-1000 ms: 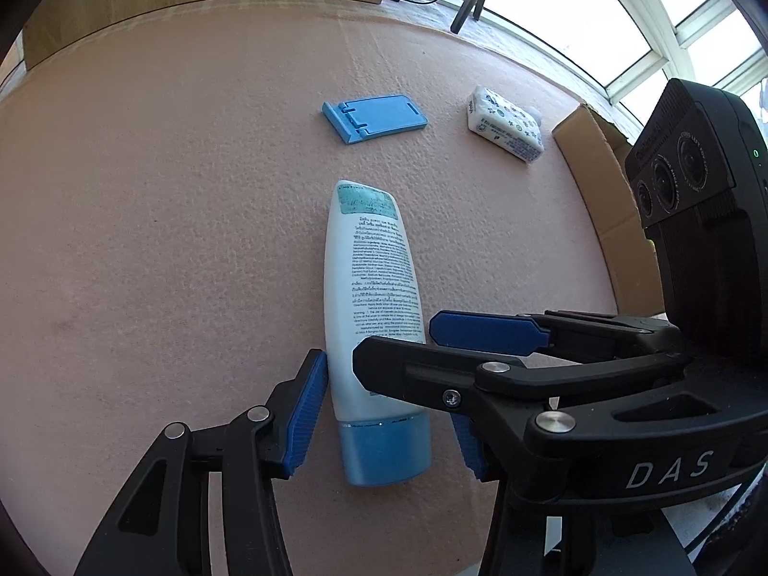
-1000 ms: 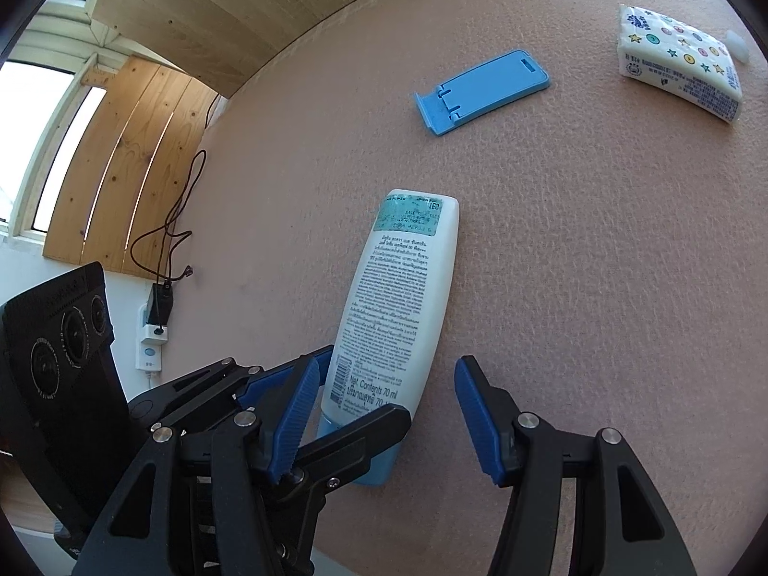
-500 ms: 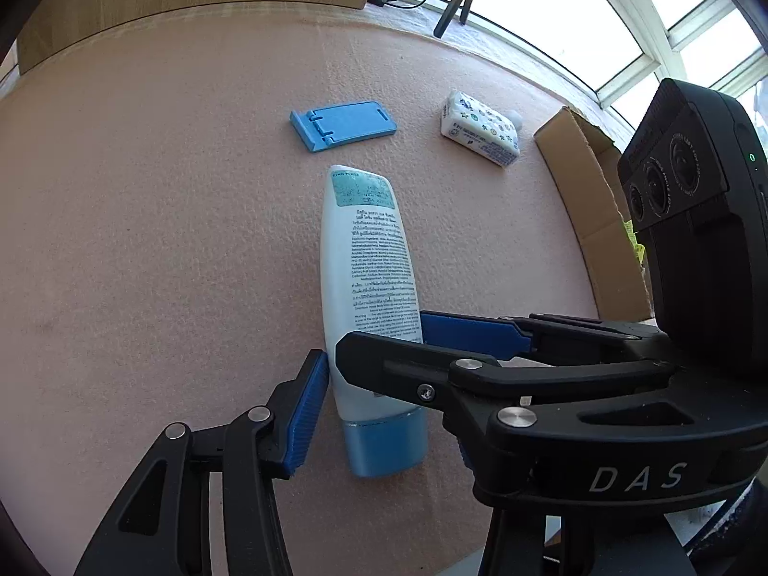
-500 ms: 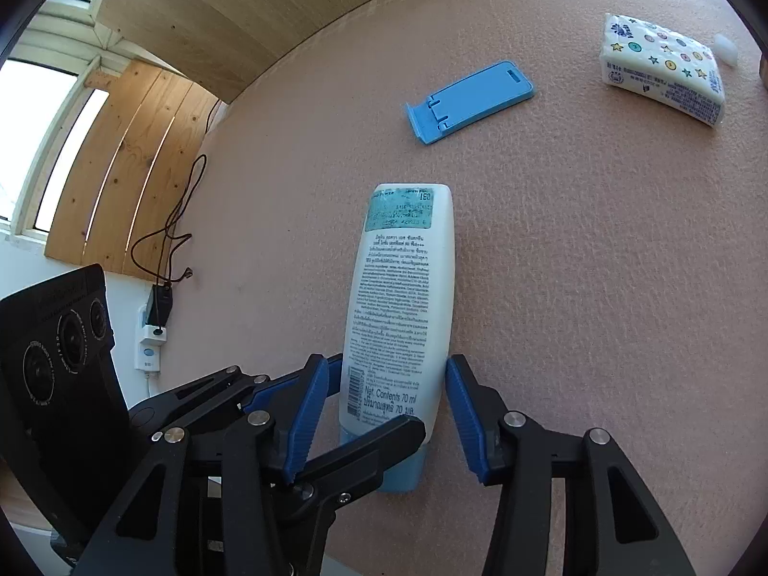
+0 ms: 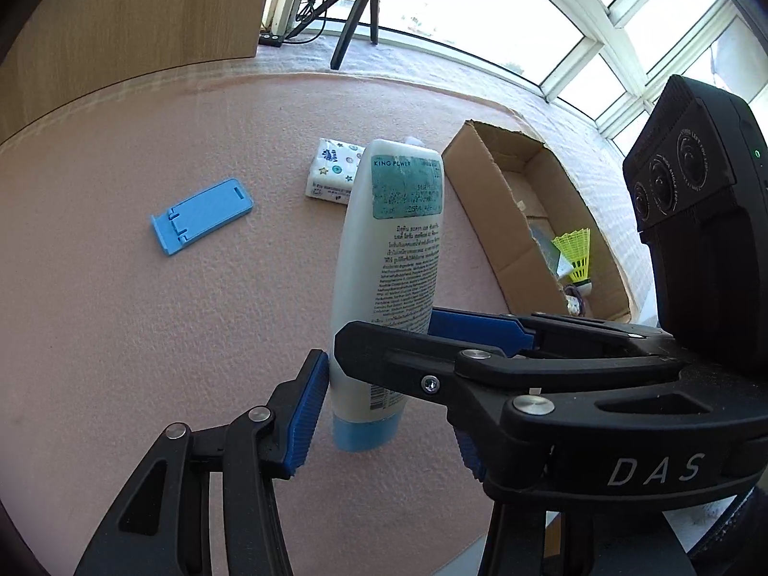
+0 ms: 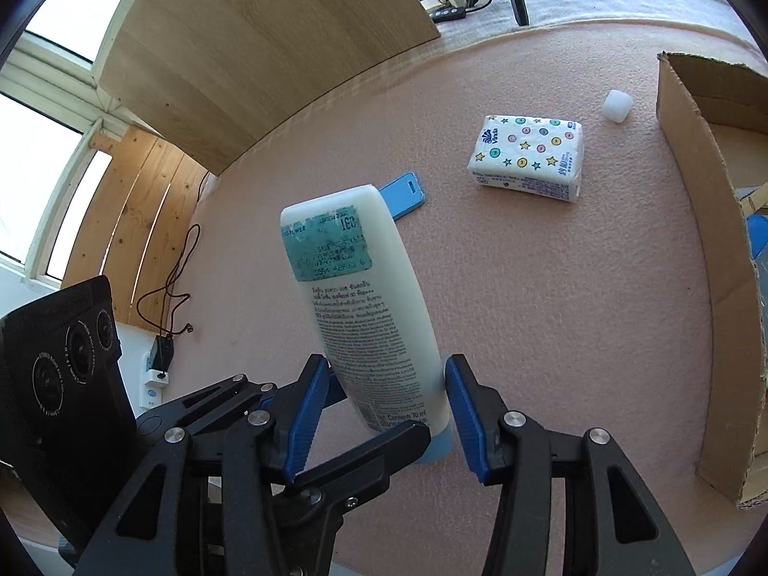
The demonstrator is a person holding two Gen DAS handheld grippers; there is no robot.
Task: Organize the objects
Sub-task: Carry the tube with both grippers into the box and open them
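A white lotion tube [image 5: 389, 278] with a light blue cap [image 5: 365, 434] is lifted off the pink mat, cap end toward the cameras. My right gripper [image 6: 386, 408] is shut on the tube [image 6: 365, 317] near its cap. My left gripper [image 5: 384, 408] straddles the same tube; its left pad [image 5: 307, 413] is at the tube's edge, and the right gripper's arm hides its right pad. A blue phone stand [image 5: 201, 221] and a white tissue pack [image 6: 528, 158] lie on the mat beyond.
An open cardboard box [image 5: 485, 187] stands at the right, holding a yellow shuttlecock [image 5: 576, 254] and other items. A small white cap [image 6: 617, 105] lies near the box. A wooden panel [image 6: 269, 38] and a tripod [image 5: 355, 9] stand behind the mat.
The right gripper closed on the tube and lifted it off the mat, tilting it up. Both cameras rose and swung toward the cardboard box.
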